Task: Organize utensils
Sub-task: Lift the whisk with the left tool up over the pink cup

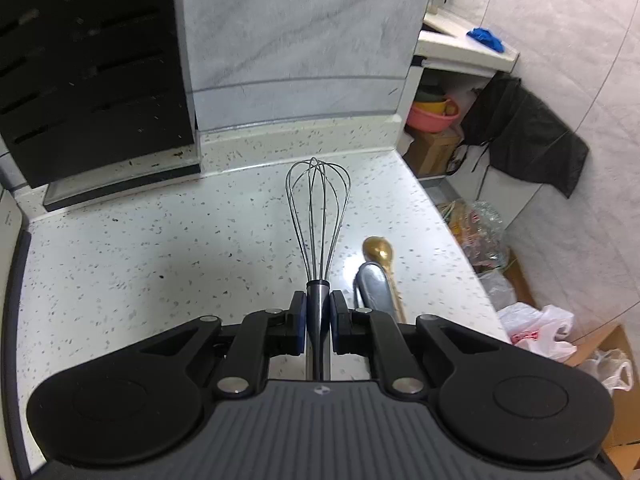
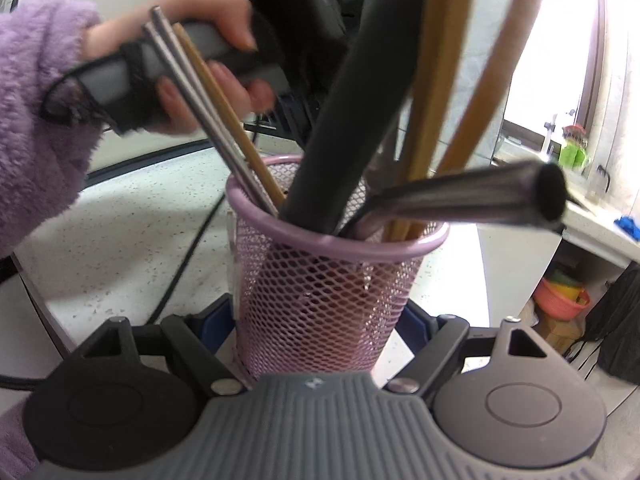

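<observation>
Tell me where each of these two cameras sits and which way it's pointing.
Left wrist: on the left claw, looking down at the speckled counter; it grips a whisk.
Right wrist: on the right claw, facing a pink mesh holder between its fingers; a hand and purple sleeve show.
Shared: the counter, pink basin and blue object.

One whisk (image 1: 318,216) and two spoons, a gold one (image 1: 379,254) and a silver one (image 1: 374,286), show at lower centre of the left view. In the right view, one pink mesh cup (image 2: 320,296) at centre holds two metal chopsticks (image 2: 208,112).
</observation>
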{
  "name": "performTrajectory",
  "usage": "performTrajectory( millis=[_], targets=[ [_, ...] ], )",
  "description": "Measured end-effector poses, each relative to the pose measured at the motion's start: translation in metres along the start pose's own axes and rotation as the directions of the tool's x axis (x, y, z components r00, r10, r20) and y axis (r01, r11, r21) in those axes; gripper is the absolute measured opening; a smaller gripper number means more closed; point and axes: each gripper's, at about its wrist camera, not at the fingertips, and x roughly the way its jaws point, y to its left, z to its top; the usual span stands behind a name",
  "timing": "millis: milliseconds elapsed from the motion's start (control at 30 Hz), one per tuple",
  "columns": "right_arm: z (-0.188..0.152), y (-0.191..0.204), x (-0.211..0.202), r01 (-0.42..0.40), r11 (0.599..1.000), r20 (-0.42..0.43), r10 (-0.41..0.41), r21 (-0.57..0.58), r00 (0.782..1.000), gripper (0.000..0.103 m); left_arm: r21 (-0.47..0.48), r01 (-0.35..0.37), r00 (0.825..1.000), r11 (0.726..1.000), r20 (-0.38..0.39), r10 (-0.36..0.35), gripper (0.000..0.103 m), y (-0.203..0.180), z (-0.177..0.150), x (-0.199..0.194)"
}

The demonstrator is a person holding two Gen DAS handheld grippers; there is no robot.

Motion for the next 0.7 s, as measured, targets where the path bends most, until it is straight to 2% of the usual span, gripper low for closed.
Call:
performTrajectory(
  millis=[233, 400, 467, 533, 600, 633, 700],
  targets=[
    [0.003, -0.001, 0.001, -0.002, 1.0, -0.008, 0.002, 0.017, 1.0, 0.081, -0.002, 0.098, 0.995, 0.995, -0.018, -0.098, 0.013, 0.005, -0.009, -0.052],
    [0.002, -0.003, 0.0, -0.002, 1.0, -0.008, 0.002, 0.018, 1.0, 0.081, -0.015, 0.189, 0.978, 0.982, -0.086, -0.189, 0.013, 0.009, -0.015, -0.096],
    [0.002, -0.007, 0.003, -0.003, 1.0, -0.005, 0.003, 0.018, 1.0, 0.081, -0.012, 0.188, 0.981, 0.982, -0.035, -0.189, 0.013, 0.007, -0.016, -0.12],
    [0.003, -0.008, 0.004, -0.004, 1.0, -0.001, 0.004, 0.018, 1.0, 0.081, 0.012, 0.164, 0.982, 0.986, 0.097, -0.164, 0.013, 0.003, -0.017, -0.143],
    [0.001, -0.009, 0.006, -0.002, 1.0, 0.002, 0.002, 0.019, 1.0, 0.081, 0.044, 0.146, 0.958, 0.988, 0.242, -0.152, 0.013, -0.003, -0.023, -0.156],
    [0.0, -0.008, 0.004, -0.001, 1.0, 0.002, 0.001, 0.018, 1.0, 0.081, 0.049, 0.154, 0.947, 0.987, 0.279, -0.161, 0.013, -0.006, -0.025, -0.155],
    [-0.001, -0.006, 0.003, 0.001, 1.0, 0.002, -0.001, 0.017, 1.0, 0.081, 0.046, 0.23, 0.929, 0.972, 0.286, -0.233, 0.013, -0.008, -0.031, -0.139]
  ],
)
